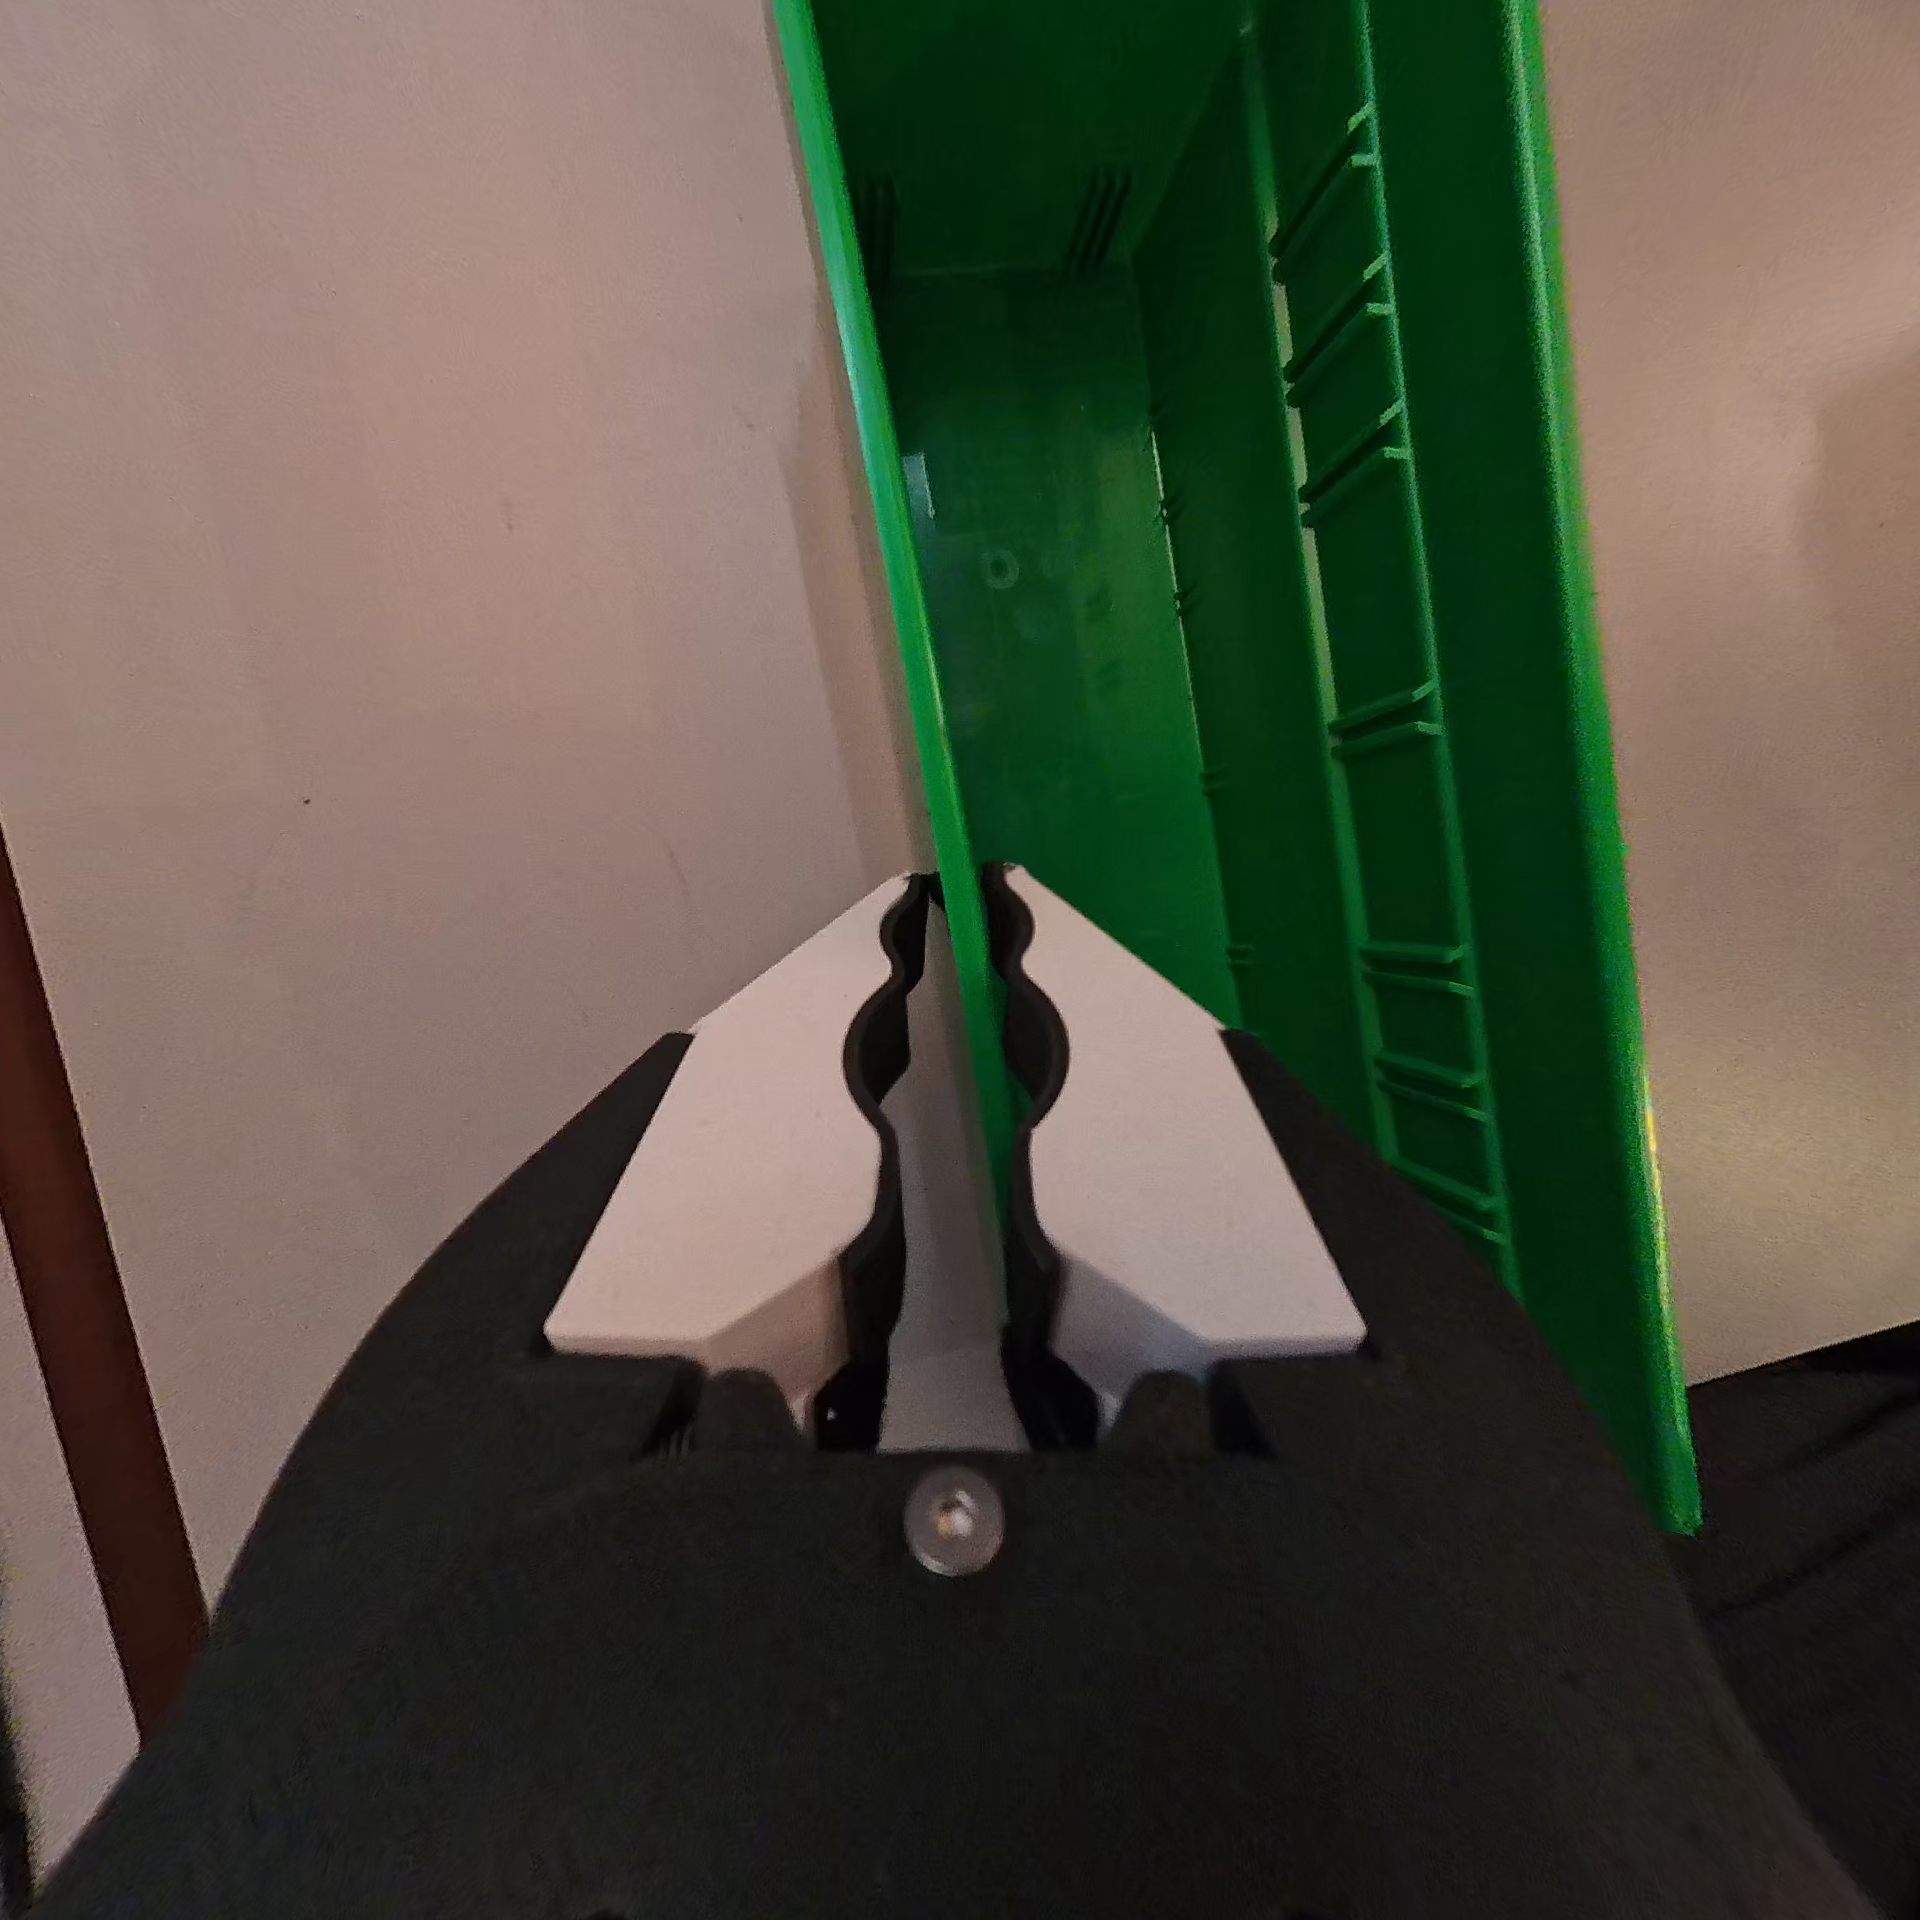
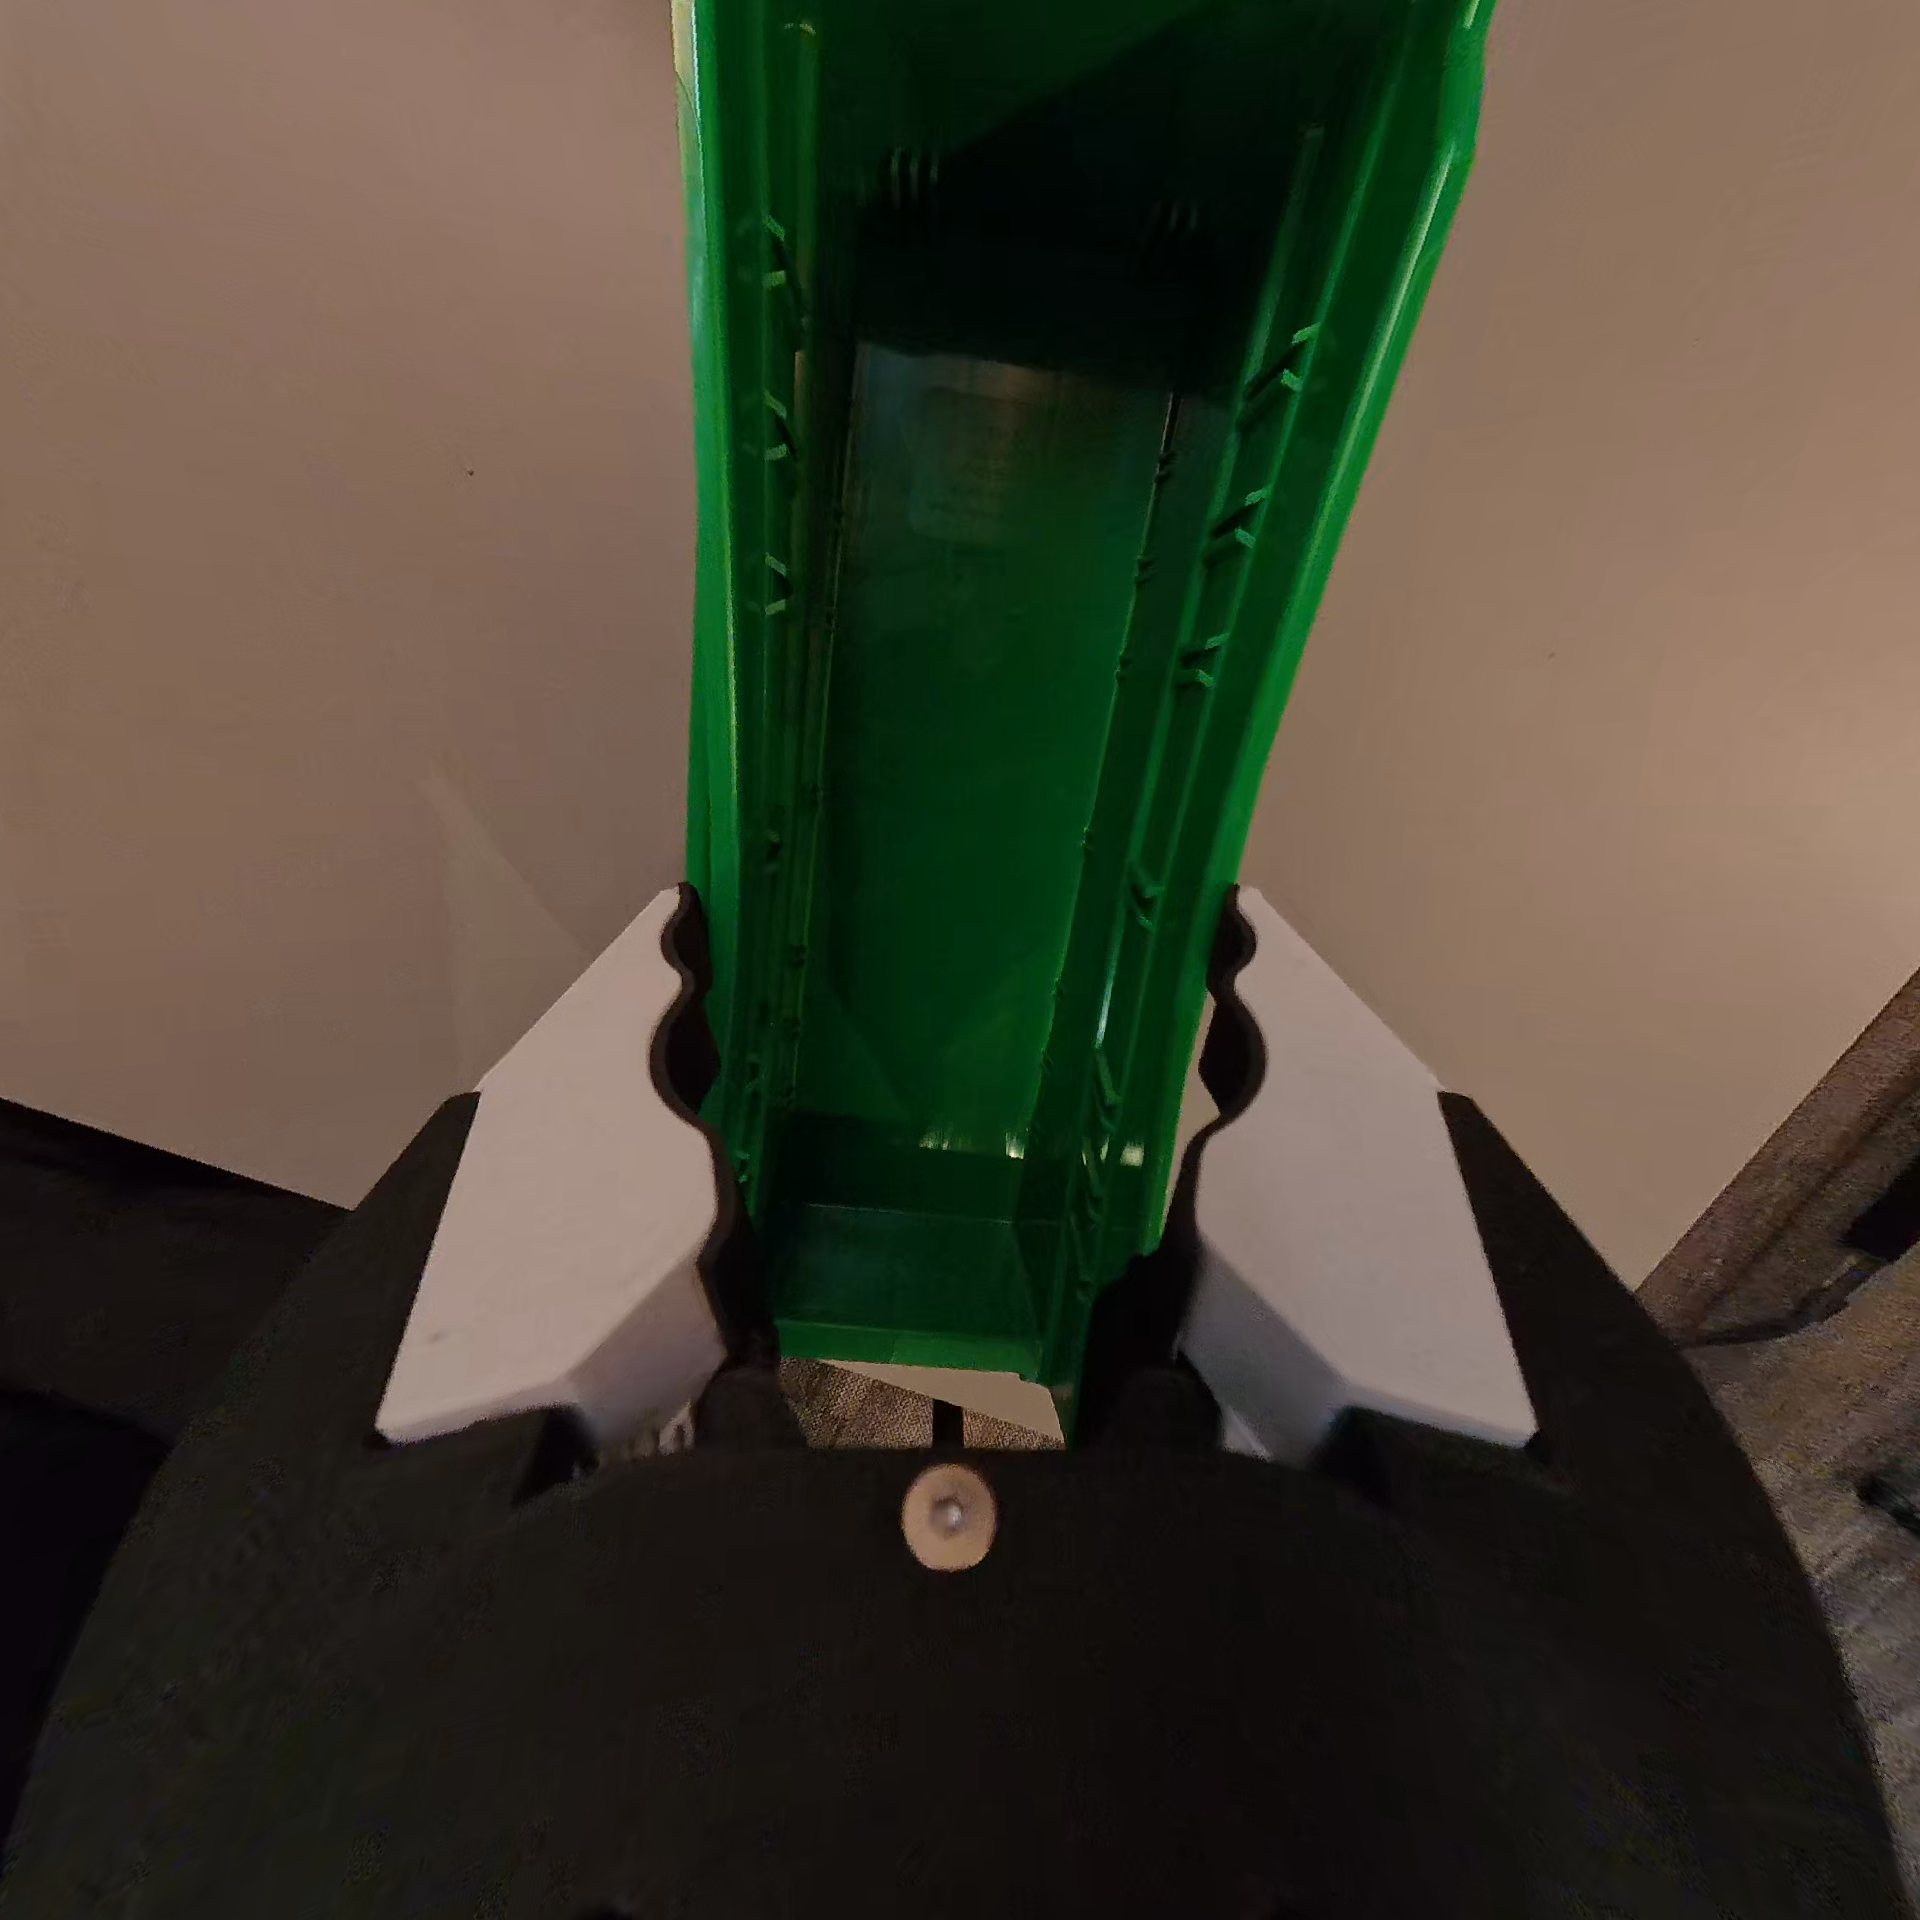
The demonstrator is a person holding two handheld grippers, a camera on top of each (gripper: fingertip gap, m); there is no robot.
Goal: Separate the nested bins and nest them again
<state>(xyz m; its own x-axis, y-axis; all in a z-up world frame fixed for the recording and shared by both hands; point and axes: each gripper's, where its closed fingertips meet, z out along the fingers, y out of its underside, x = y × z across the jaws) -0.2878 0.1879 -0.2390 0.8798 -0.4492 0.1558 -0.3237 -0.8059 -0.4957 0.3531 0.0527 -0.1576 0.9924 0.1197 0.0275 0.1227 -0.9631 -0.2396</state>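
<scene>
Green plastic fills both views. In the left wrist view, a green bin [image 1: 1351, 644] is seen edge-on against a pale wall [image 1: 416, 468], its thin side wall pinched between the closed left tongs [image 1: 961, 883]; the wavy black pads [image 1: 883, 1039] press on both faces of that wall. The bin's top is cut off by the frame, and its ribbed rim runs down to the right. A brown wooden strip [image 1: 73, 1143] is seen at the left edge; what it belongs to cannot be made out.

In the right wrist view, another green bin [image 2: 987, 727] is held lengthwise between the right tongs [image 2: 961, 904], which are spread wide and clamped on its 2 outer sides. Its interior is dark and its far end is cut off. Whether 1 bin or nested bins are held here cannot be told. Grey carpet [image 2: 1818, 1195] shows at the lower right.
</scene>
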